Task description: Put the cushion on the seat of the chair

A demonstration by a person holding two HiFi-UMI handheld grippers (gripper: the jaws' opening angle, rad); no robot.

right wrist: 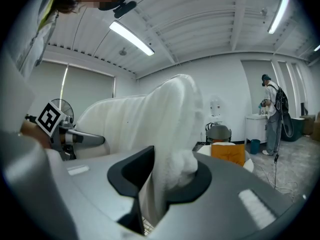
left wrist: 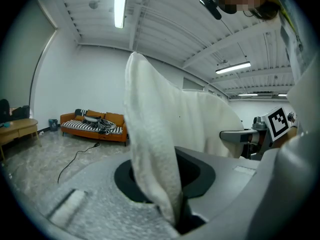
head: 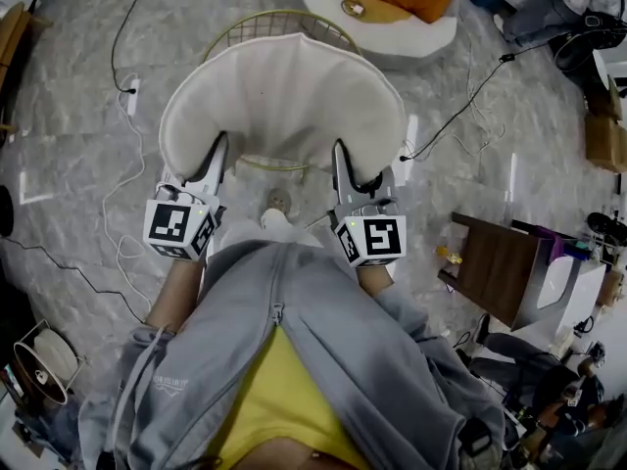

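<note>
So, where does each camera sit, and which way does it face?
Head view: on the head, steeply down at the cushion over the chair; left gripper, right gripper, grey jacket show.
Left gripper view: on that gripper, along its shut jaws, toward an orange sofa.
Right gripper view: on that gripper, along its shut jaws, toward a standing person.
Shared: the cushion in all; each gripper view shows the other gripper.

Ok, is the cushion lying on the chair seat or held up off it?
Held up. The left gripper and right gripper are shut on the cushion at its near edge, holding it above the wire chair.
</note>
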